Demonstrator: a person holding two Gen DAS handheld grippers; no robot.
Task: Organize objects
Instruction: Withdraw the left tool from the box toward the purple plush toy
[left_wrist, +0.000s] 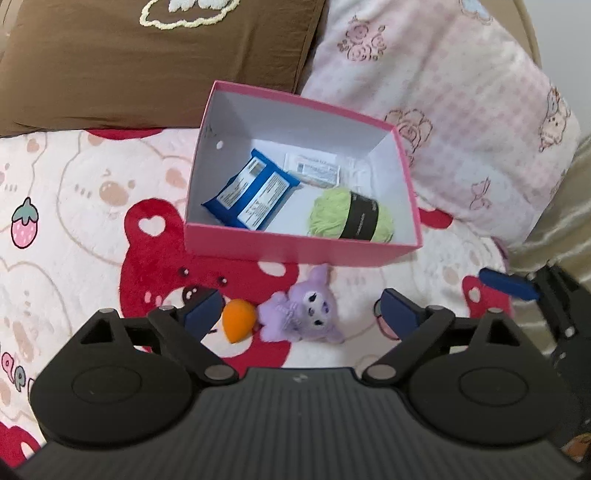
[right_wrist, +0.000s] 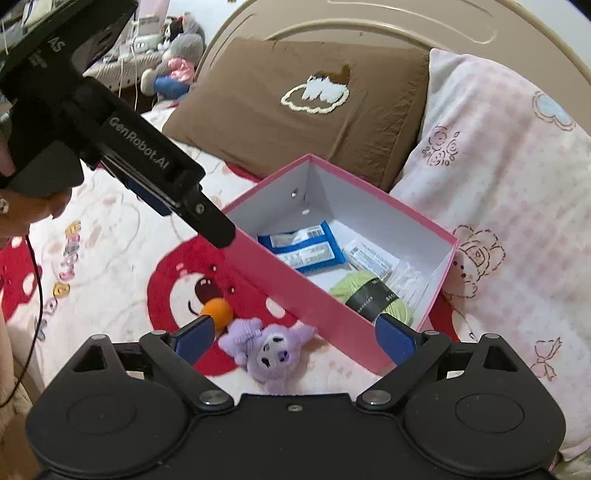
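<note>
A pink box with a white inside stands on the bed. It holds a blue packet, a white packet and a green yarn ball. In front of it, on the blanket, lie a purple plush toy and an orange ball. My left gripper hangs open above them with nothing between its pads. My right gripper is also open and holds nothing, over the plush toy and the box's near wall. One blue finger of it shows at the right.
The blanket has a red bear print. A brown pillow and a pink pillow lean behind the box, against a beige headboard. A hand holds the left gripper's black body. Stuffed toys sit beyond the bed.
</note>
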